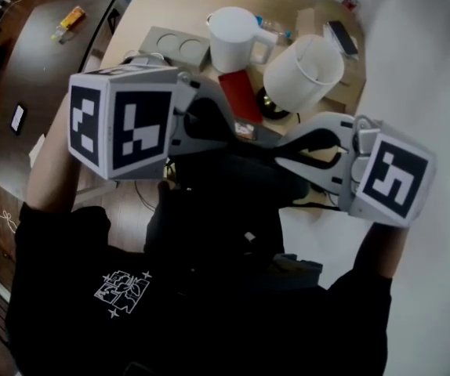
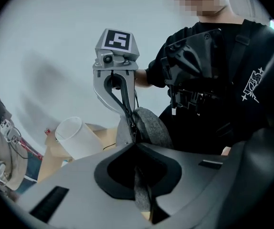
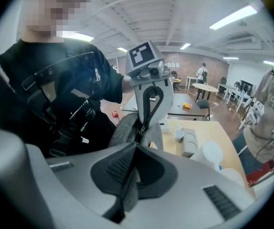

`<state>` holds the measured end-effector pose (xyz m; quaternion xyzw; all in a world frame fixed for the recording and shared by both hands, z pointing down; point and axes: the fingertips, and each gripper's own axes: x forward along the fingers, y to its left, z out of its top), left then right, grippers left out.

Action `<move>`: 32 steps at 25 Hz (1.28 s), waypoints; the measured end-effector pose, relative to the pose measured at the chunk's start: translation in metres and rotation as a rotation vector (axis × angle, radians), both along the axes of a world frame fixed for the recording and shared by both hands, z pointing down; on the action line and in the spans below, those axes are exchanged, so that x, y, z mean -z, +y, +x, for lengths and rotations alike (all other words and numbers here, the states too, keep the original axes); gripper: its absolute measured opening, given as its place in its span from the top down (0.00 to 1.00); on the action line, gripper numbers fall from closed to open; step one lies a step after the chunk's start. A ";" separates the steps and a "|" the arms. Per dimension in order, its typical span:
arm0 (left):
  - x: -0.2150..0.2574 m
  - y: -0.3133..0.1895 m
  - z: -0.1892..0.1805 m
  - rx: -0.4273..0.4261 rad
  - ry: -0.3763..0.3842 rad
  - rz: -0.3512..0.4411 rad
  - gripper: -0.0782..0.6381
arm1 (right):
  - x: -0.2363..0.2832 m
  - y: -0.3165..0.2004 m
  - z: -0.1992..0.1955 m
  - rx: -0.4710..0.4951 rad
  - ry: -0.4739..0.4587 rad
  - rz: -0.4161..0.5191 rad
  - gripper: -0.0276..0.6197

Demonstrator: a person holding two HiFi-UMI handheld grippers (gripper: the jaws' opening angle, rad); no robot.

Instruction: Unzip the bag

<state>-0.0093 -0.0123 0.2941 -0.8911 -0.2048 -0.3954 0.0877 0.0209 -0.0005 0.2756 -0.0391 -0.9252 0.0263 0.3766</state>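
Clamped on a strip of grey felt in the left gripper [image 2: 137, 151], jaws pressed together with only the cloth between them. Same at the right gripper [image 3: 136, 149]: closed hard on a fold of the same felt, nothing else in the pinch. Set nose to nose, tips very close, at the centre of each gripper view.

Held between the two, off the table and close to the person's chest: the bag [image 2: 152, 125], a rounded grey felt shape just above centre in both gripper views. In the head view, only a dark mass at mid-frame between the two marker cubes.

Looks like a small dark zipper pull [image 3: 140, 129] right at the left gripper's tips, though too small to be sure. No open mouth to be seen along the seam; length of opened zip impossible to judge.

Judged from that: grips taken on both sides, the pulling apart not yet done, so probably early in the job.

Beyond, in the upper half of the head view: a wooden table [image 1: 170, 10] with a white jug [image 1: 231, 37], a white tub [image 1: 303, 73] and a red book [image 1: 239, 96].
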 end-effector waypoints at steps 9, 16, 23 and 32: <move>0.005 -0.015 -0.019 -0.001 -0.111 0.085 0.89 | -0.002 -0.004 0.017 -0.069 0.037 0.016 0.94; -0.008 -0.032 -0.047 0.162 -0.006 0.042 0.89 | -0.007 -0.006 0.038 -0.158 0.021 0.052 0.94; -0.038 -0.037 -0.081 0.399 0.180 -0.013 0.89 | -0.013 -0.002 0.057 -0.313 -0.091 0.063 0.94; -0.075 -0.032 -0.103 0.549 0.207 -0.158 0.89 | -0.014 0.005 0.075 -0.427 -0.143 0.085 0.94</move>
